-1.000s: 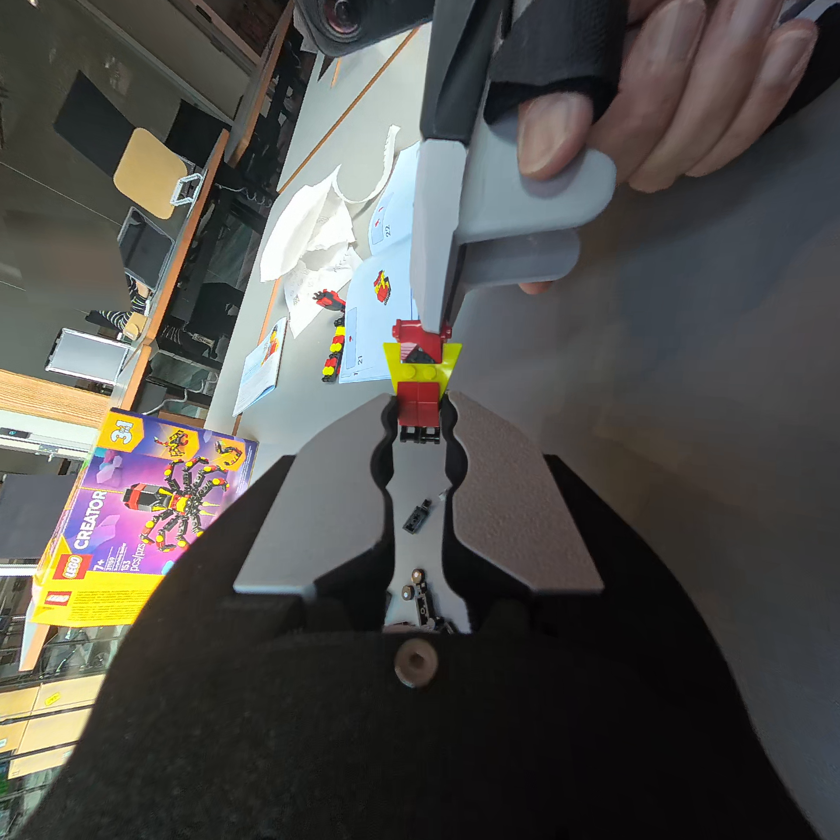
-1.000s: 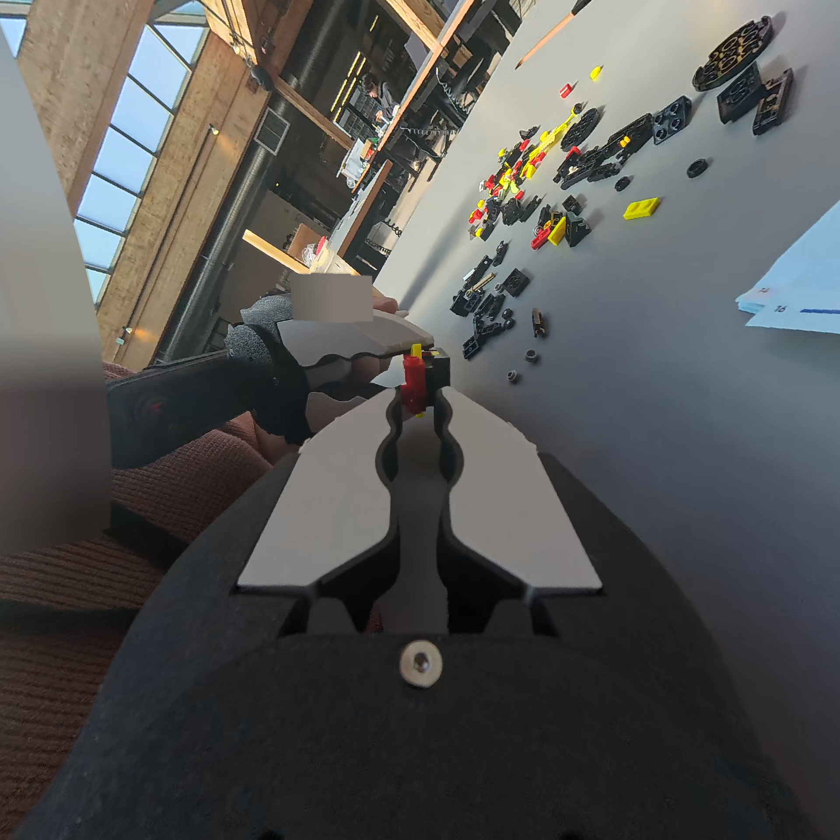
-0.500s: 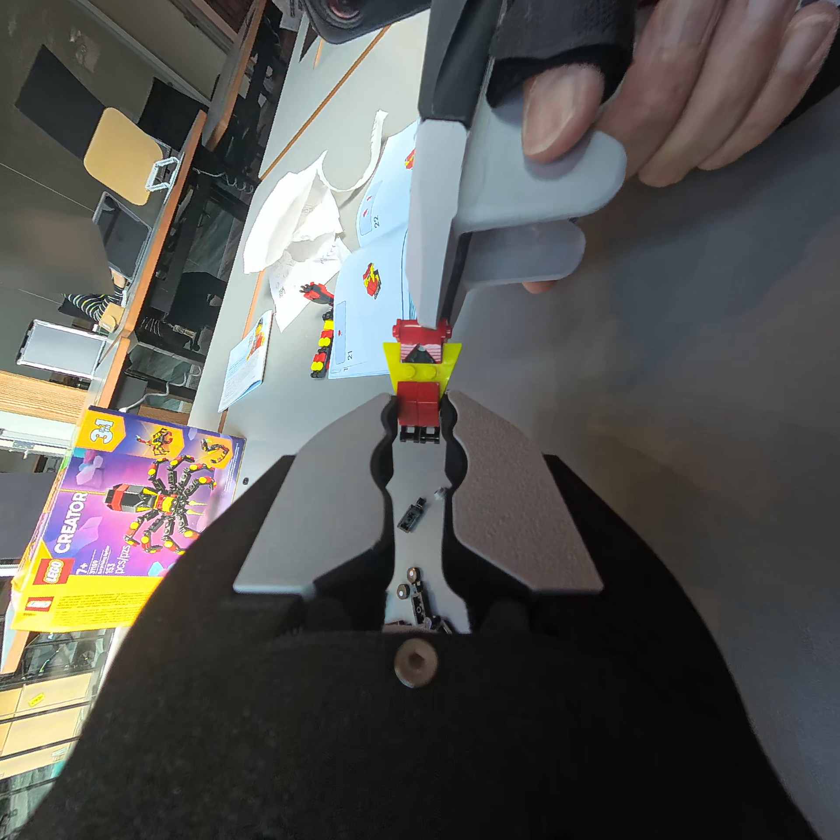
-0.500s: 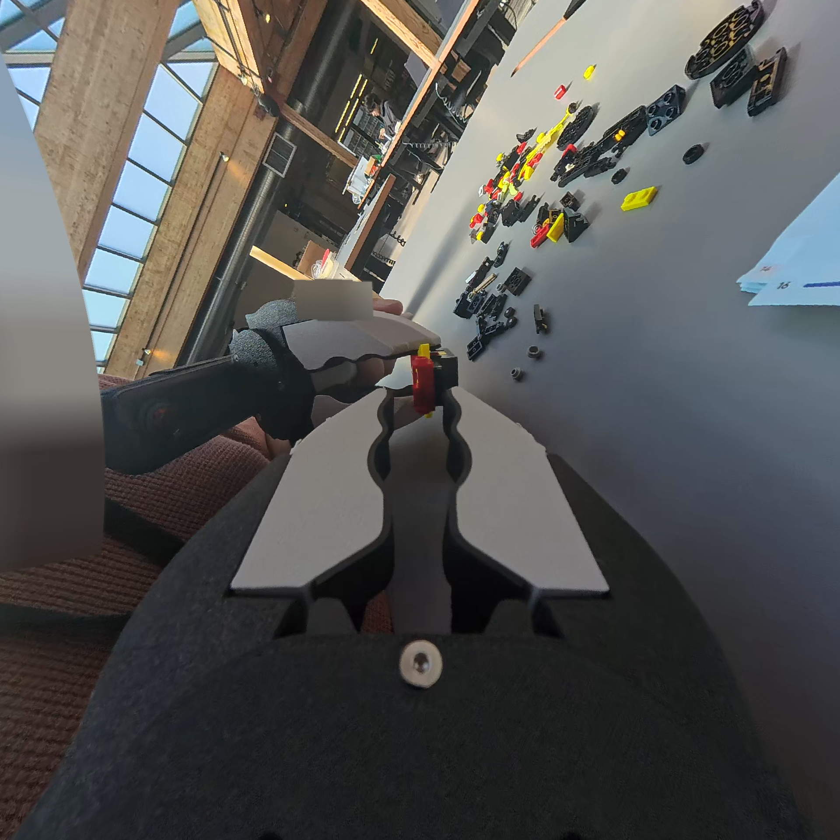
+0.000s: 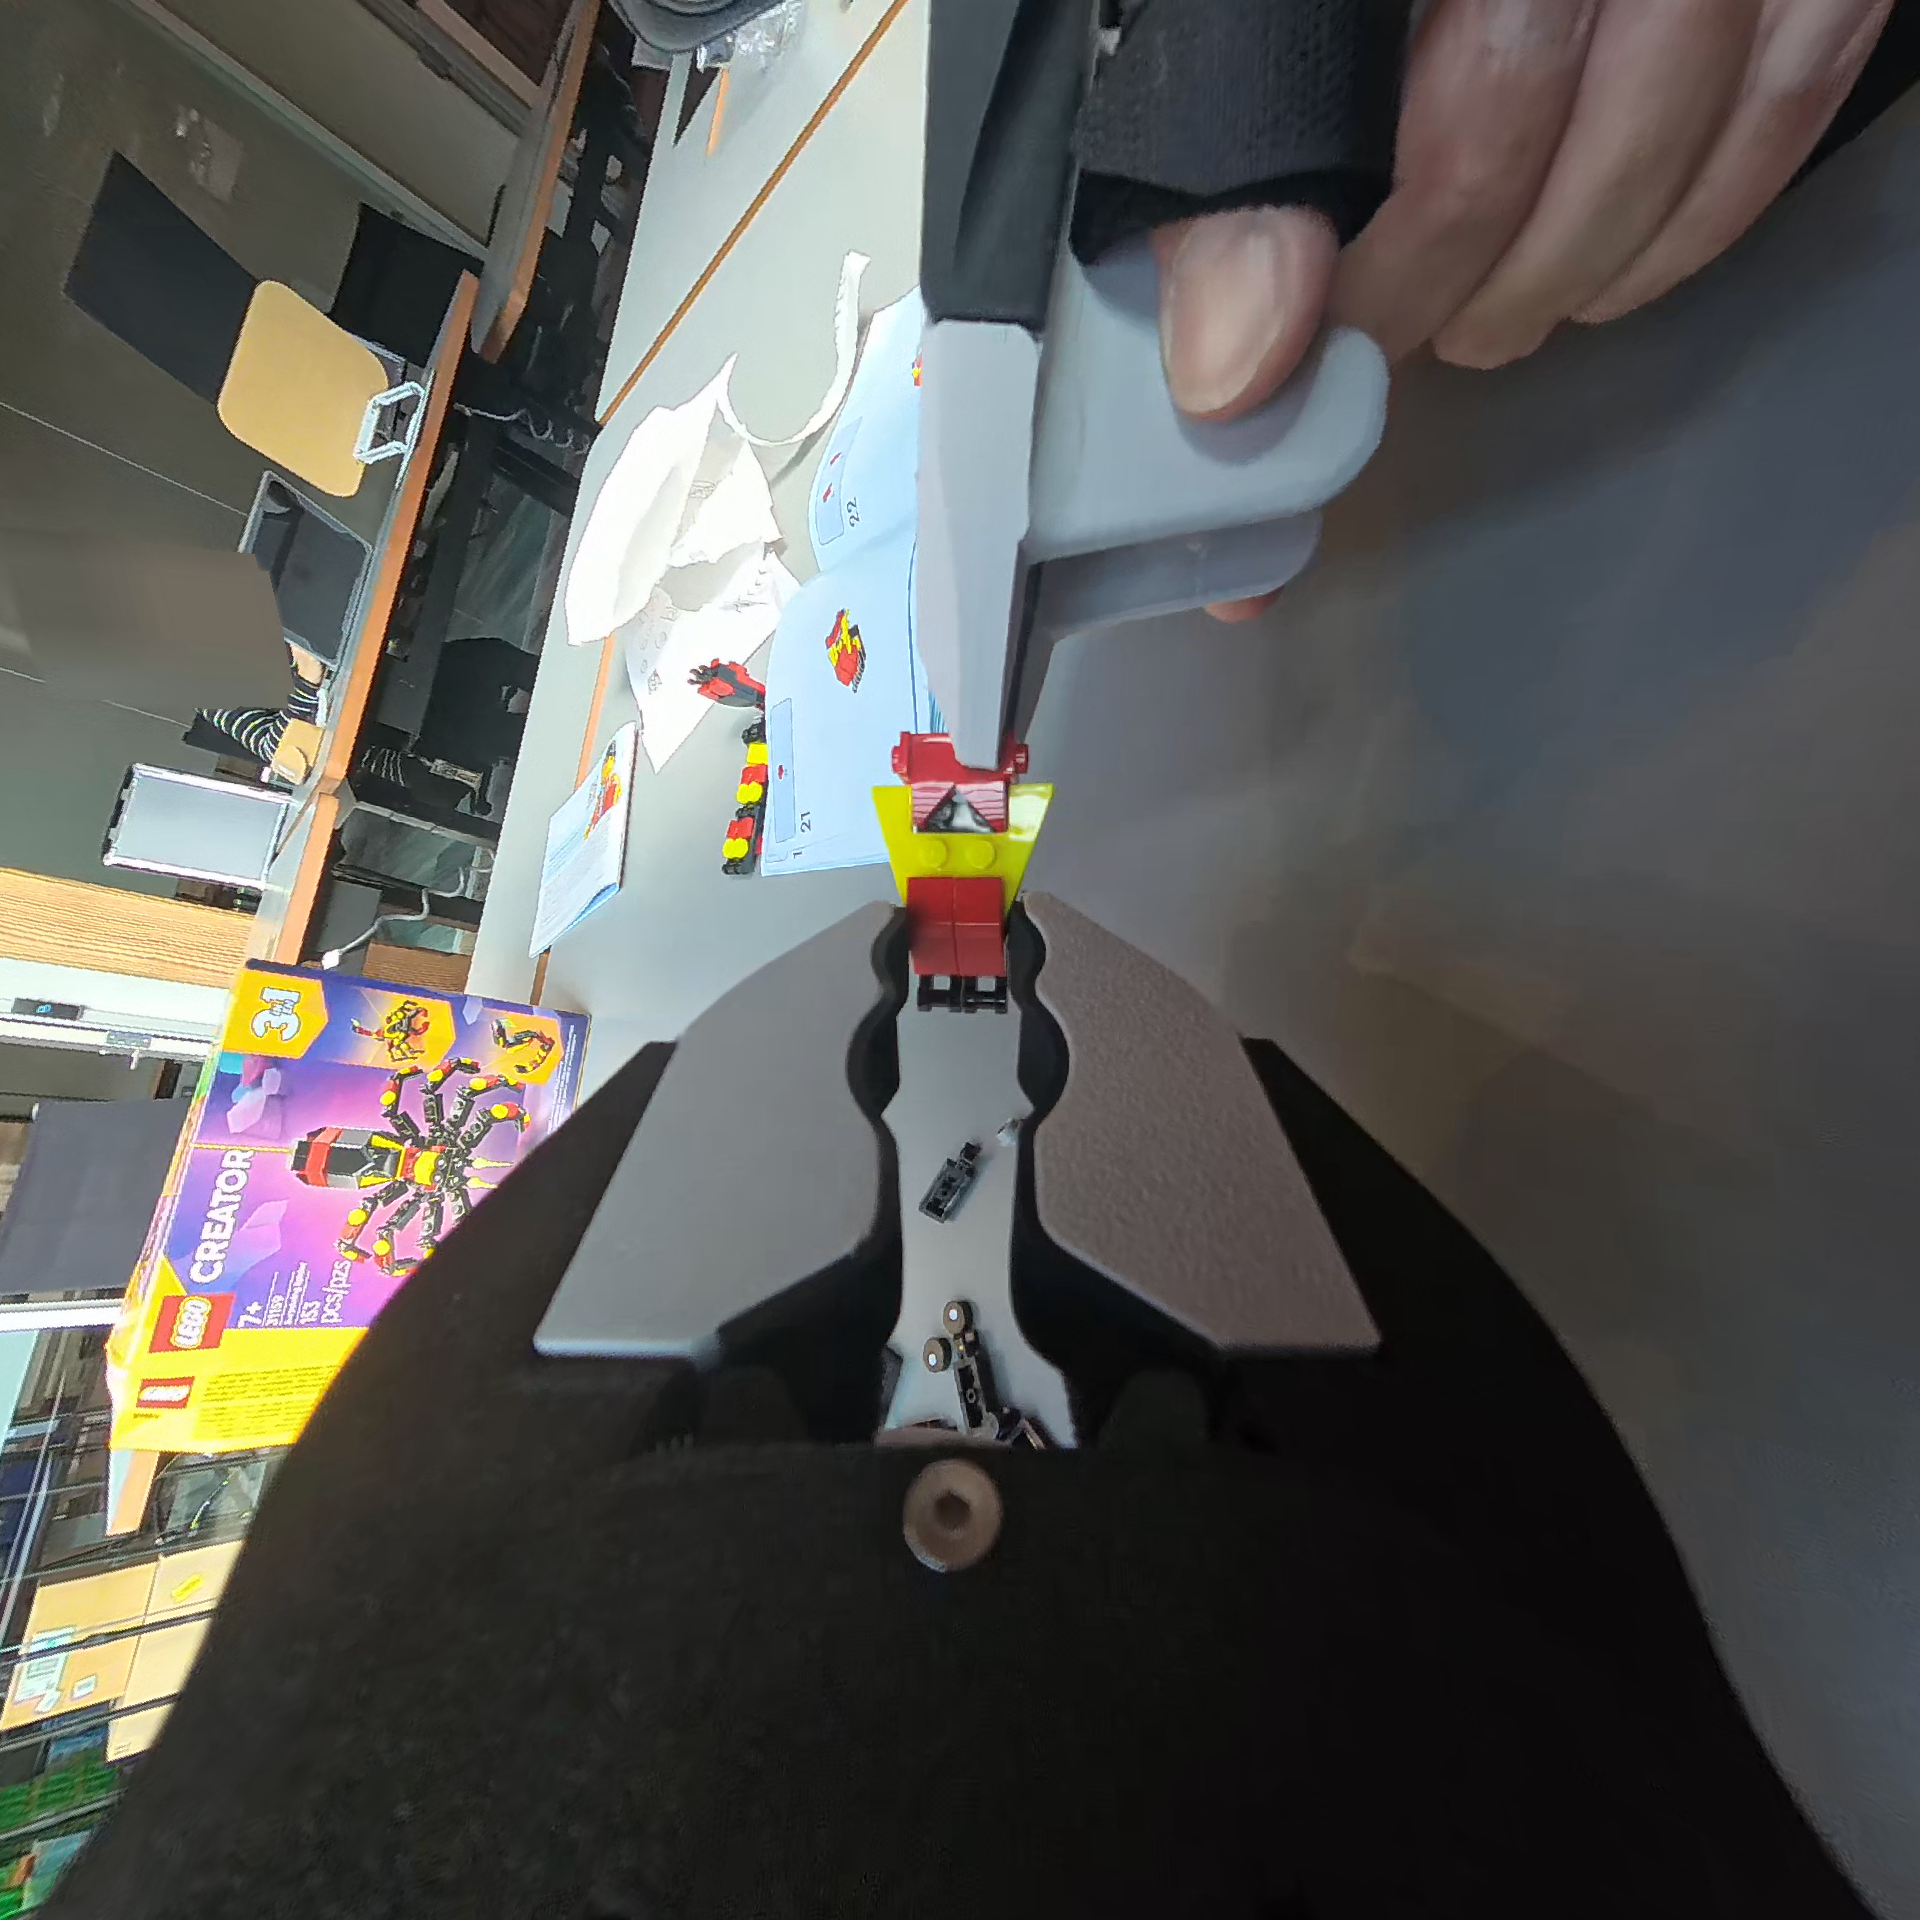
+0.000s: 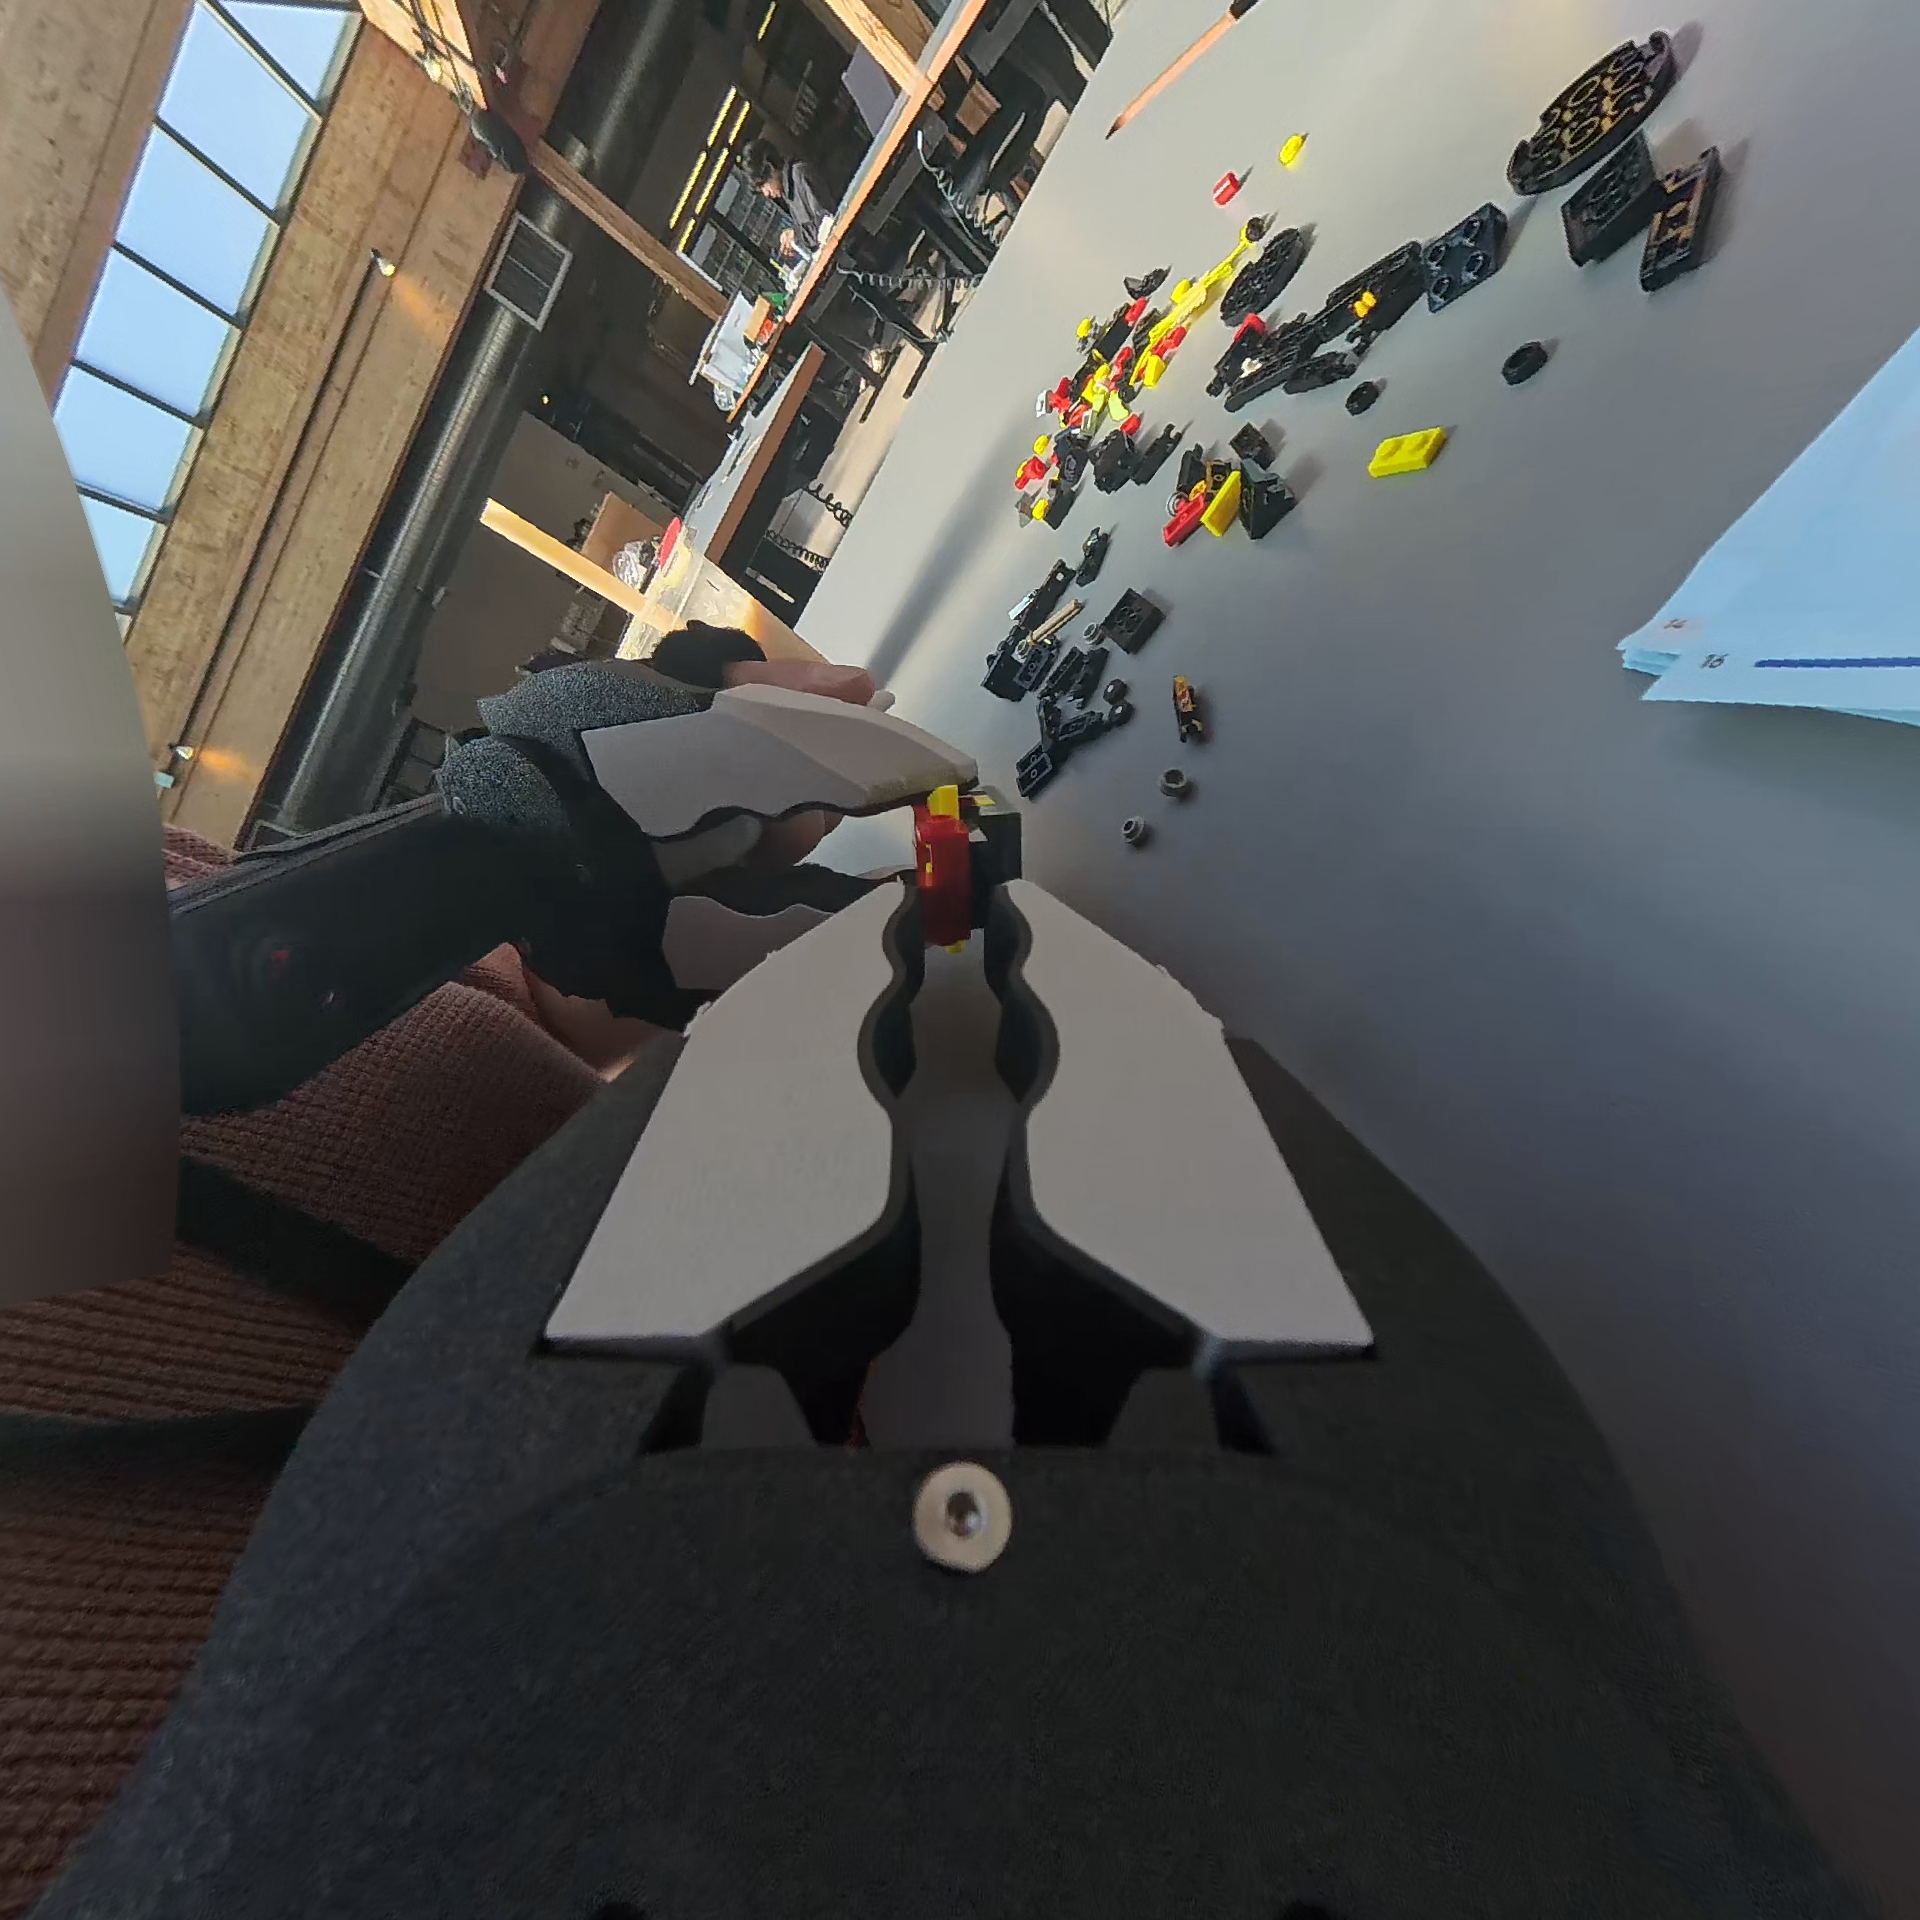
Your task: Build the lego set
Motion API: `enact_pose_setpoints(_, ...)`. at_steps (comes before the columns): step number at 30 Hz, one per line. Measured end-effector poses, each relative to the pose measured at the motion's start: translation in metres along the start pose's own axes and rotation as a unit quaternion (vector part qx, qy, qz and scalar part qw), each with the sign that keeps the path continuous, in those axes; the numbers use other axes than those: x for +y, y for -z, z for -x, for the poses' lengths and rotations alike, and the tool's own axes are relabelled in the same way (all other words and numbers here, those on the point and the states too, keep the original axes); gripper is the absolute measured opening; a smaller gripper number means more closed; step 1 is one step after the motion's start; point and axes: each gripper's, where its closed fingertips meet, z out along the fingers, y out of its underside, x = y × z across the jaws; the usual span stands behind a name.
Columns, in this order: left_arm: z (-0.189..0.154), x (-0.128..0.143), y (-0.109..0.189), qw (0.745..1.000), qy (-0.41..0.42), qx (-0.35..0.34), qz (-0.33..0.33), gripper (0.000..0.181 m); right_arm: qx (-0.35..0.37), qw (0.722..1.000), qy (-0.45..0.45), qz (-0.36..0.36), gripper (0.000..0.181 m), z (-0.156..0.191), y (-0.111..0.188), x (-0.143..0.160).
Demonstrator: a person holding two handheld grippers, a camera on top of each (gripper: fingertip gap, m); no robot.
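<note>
A small lego assembly (image 5: 958,883) of red, yellow and black pieces is held in the air between both grippers. My left gripper (image 5: 958,920) is shut on its red lower block, with the yellow wedge plates just past the fingertips. My right gripper (image 6: 948,902) is shut on the red piece at the other end (image 6: 940,868). In the left wrist view the right gripper (image 5: 971,732) comes down from above onto that red end, held by a hand (image 5: 1507,156). In the right wrist view the left gripper's fingers (image 6: 790,748) reach in from the left.
On the grey table (image 5: 1558,935) lie an open instruction booklet (image 5: 831,727), torn white bags (image 5: 665,520), a red, yellow and black leg chain (image 5: 743,800) and the purple and yellow set box (image 5: 343,1195). Several loose pieces (image 6: 1195,416) are scattered beyond the right gripper, beside booklet pages (image 6: 1818,592). Only a small space, under 4 cm, lies between the two pairs of fingers.
Both grippers keep their hold on the assembly. The pair has shifted slightly over the table; the box and booklet sit a little differently in the view.
</note>
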Motion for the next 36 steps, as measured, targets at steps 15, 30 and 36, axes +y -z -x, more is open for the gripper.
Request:
enact_pose_setpoints(15, -0.006, -0.004, 0.002, 0.998, 0.026, 0.031, -0.047, 0.018, -0.074, 0.993, -0.088, -0.027, 0.011, 0.003, 0.005, 0.002)
enact_pose_setpoints(30, -0.008, 0.006, -0.004, 0.995, 0.062, 0.059, -0.042, 0.017, -0.04, 0.997, -0.069, -0.004, 0.029, 0.0, 0.01, 0.007)
enact_pose_setpoints(36, -0.009, 0.002, -0.011, 0.985, 0.122, 0.118, -0.032, 0.017, 0.075, 0.996, 0.049, -0.026, 0.021, -0.017, 0.07, -0.012)
